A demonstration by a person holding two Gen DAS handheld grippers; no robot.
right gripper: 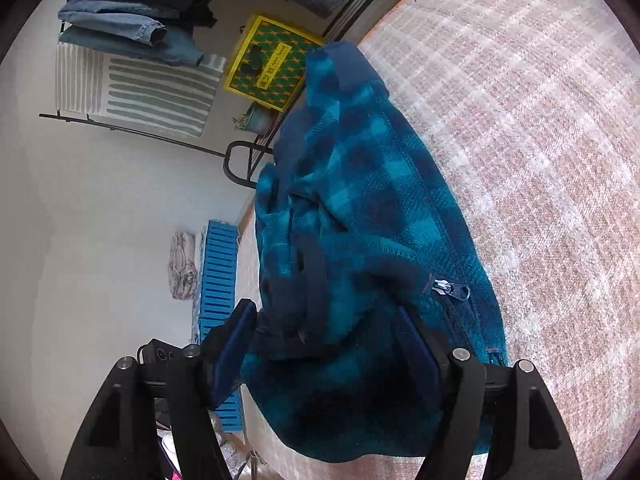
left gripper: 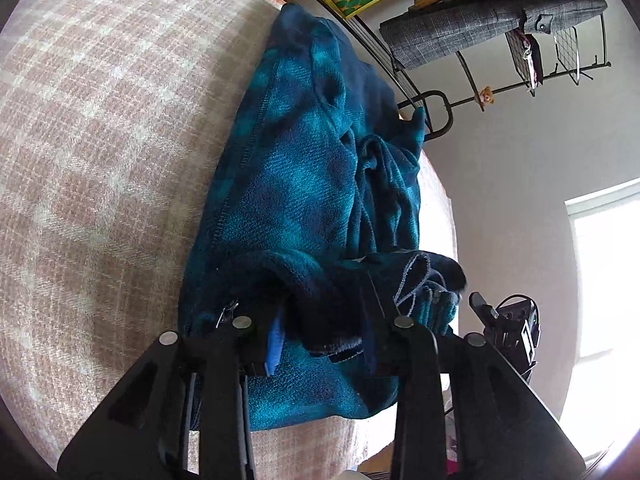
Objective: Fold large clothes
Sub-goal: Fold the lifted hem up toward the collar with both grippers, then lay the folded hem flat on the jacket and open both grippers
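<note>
A teal-and-navy plaid fleece jacket (left gripper: 288, 184) (right gripper: 380, 184) lies folded into a long bundle on a pink-and-cream checked cover (left gripper: 100, 160) (right gripper: 520, 140), close to the cover's edge. My left gripper (left gripper: 324, 320) is at the bundle's near end. Its jaws stand partly apart with a dark fold of fleece lying loose between them. My right gripper (right gripper: 324, 312) stands wide open astride the same end, its fingers clear of the cloth on both sides. A zip pull (right gripper: 456, 290) shows just beyond the right finger.
The cover's edge drops off beside the jacket (right gripper: 248, 248). Beyond it stand a black metal rack (left gripper: 440, 116) hung with a grey checked garment (left gripper: 480, 28) and jeans (right gripper: 120, 24), a yellow-and-green box (right gripper: 272, 64), a blue slatted crate (right gripper: 218, 280) and a bright window (left gripper: 600, 280).
</note>
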